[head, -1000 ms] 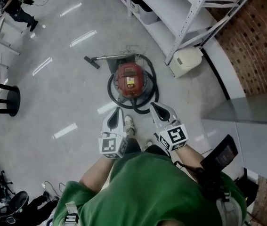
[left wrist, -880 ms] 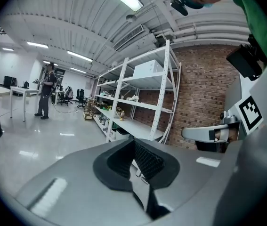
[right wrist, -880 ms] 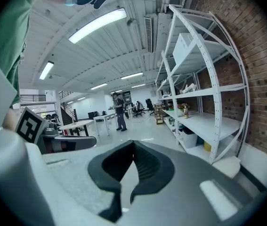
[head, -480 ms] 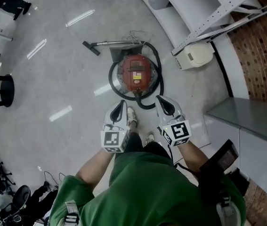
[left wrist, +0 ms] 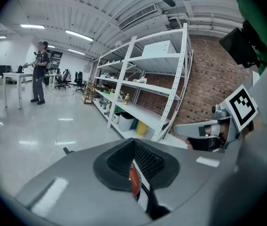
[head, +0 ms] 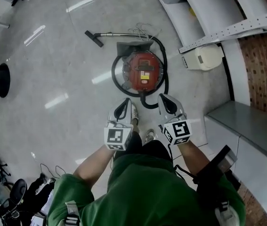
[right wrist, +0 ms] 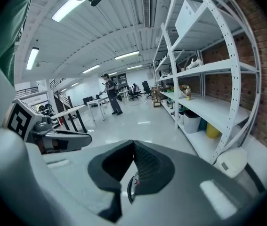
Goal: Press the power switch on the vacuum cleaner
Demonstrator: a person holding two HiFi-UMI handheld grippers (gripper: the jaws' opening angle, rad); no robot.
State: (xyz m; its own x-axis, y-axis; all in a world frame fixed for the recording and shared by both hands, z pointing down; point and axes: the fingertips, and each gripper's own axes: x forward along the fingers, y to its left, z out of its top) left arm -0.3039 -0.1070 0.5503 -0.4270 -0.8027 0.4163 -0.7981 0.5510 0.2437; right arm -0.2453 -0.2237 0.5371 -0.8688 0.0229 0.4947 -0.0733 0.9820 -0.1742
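Glossy floor [head: 53, 69]; only head view shows whole vacuum cleaner [head: 142, 72]; left tongs [head: 125, 101], right tongs [head: 164, 97] closed, empty.

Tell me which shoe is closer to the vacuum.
The shoe beside the left gripper: it is planted forward toward the red vacuum cleaner; the other shoe sits further back, nearer the person's body.
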